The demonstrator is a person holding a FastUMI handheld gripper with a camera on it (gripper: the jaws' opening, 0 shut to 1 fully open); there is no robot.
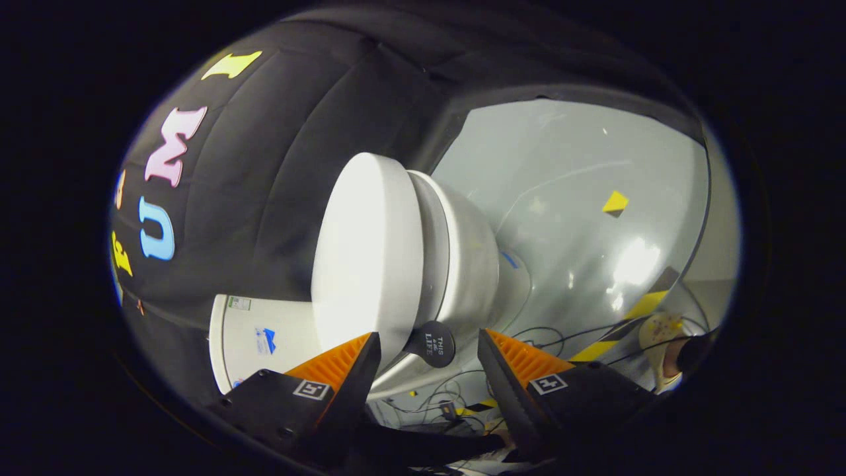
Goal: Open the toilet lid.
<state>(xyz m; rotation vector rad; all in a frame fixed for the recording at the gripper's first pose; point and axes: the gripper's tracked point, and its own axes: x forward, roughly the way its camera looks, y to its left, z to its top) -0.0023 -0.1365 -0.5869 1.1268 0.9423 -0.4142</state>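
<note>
The view is rolled, so the white toilet appears on its side. Its lid [367, 258] lies flat against the seat and bowl [469, 264]. A small dark round tab [433, 344] sticks out from the lid's front edge. My gripper [429, 345] is open, and the tab sits between the two fingertips with a gap on each side. The left finger [344, 363] is close to the lid's edge; the right finger [515, 360] stands on the bowl's side, clear of the tab.
The toilet's white tank [251, 337] stands against the black cloth wall [264, 165]. A glossy grey floor [581, 198] carries yellow-black tape [621, 324] and loose cables [548, 334]. A person's slippered foot [661, 344] is beyond the right finger.
</note>
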